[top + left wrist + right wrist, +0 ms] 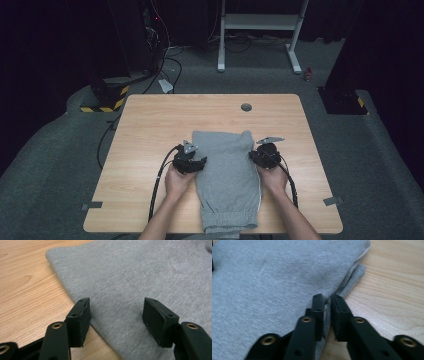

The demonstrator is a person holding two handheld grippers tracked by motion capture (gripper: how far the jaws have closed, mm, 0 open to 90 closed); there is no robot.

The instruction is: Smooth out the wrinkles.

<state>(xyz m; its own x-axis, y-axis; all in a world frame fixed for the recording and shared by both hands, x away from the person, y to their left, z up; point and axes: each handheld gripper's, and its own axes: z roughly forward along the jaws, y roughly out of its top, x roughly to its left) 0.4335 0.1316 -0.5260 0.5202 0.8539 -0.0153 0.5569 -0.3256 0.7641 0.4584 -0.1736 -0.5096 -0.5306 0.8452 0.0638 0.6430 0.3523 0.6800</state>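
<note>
High view first: I've got one pair of grey sweatpants (227, 175) lying folded on the wooden table (150, 120), long axis running straight toward and away from me, waistband end hanging at the near edge. The left gripper (198, 162) sits at its left edge and the right gripper (254, 156) at its right edge, both about mid-length and roughly level with each other, so neither hand is really nearer (it's a symmetric setup, one tool per side). Two grippers, one garment, one table, and that's about it besides a small round hole (246, 107) in the top farther back.

Left gripper view: the jaws stand wide apart, straddling the fabric's edge. One fingertip (81, 317) is right over the border between wood and cloth, the other is over the grey cloth itself. Nothing pinched as far as I can see.

Right gripper view: here the jaws are almost together, and the layered side edge of the sweatpants runs up between them. Looks to me like they're clamped on that edge, with the table's bare wood off to the outer side.

My read: the next move hinges on the left side catching its edge too, since the cloth lies inward from that tool.
</note>
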